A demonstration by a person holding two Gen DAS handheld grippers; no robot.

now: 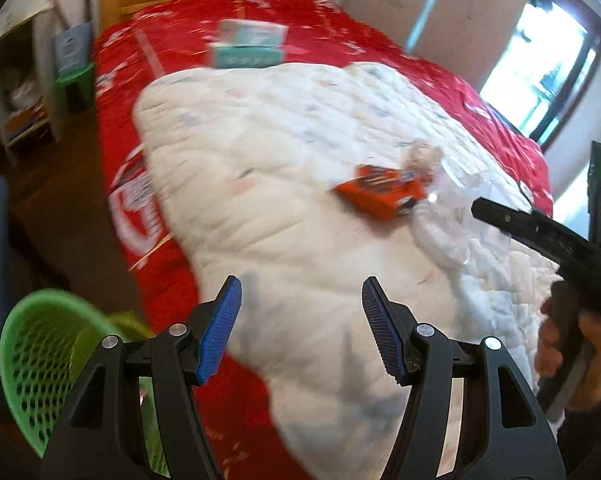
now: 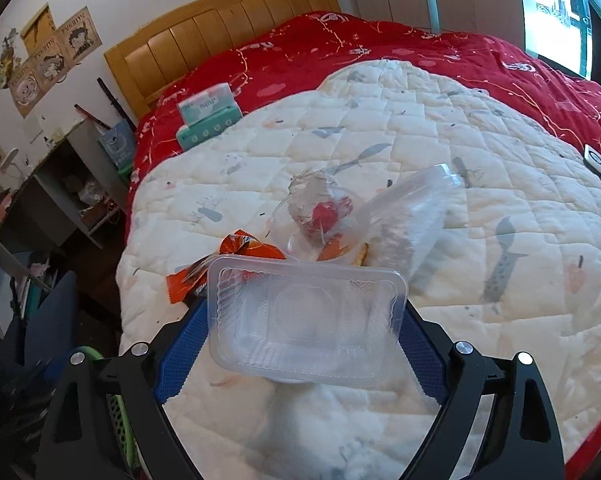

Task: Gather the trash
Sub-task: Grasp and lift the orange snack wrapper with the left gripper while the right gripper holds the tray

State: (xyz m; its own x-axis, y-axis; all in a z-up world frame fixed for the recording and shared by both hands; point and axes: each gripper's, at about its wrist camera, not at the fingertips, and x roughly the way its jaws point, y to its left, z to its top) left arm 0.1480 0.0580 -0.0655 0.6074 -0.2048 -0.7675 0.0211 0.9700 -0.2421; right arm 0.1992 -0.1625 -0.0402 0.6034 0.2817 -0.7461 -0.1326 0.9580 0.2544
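From the left wrist view, the left gripper (image 1: 300,320) hangs above the near corner of the bed (image 1: 132,128), its blue-padded jaws apart with nothing between them, only the white quilt (image 1: 268,152) below. The picture is smeared by motion. An orange snack wrapper (image 1: 380,196) lies on the quilt ahead and to the right, touching a heap of clear plastic (image 1: 444,216) just beside it. Two teal tissue packs (image 1: 248,46), stacked, sit far up the bed on the red cover. A green perforated basket (image 1: 40,352) stands on the floor at the lower left, close against the bed's edge, its mouth open. At the right edge the other gripper's black body reaches in over the plastic, a hand (image 1: 572,344) around its handle. The quilt between the jaws and the wrapper is bare. From the right wrist view, the right gripper (image 2: 304,320) has its jaws clamped on a clear plastic tray (image 2: 304,316), one pad on each short end, the tray held above the quilt. Behind it lie the orange wrapper, a crumpled clear cup with something red inside (image 2: 320,212) and a clear tub tipped on its side (image 2: 412,216), all touching or nearly so. The wooden headboard (image 2: 220,24) closes the far end, and a cluttered desk (image 2: 56,176) stands left of the bed across a narrow floor strip.
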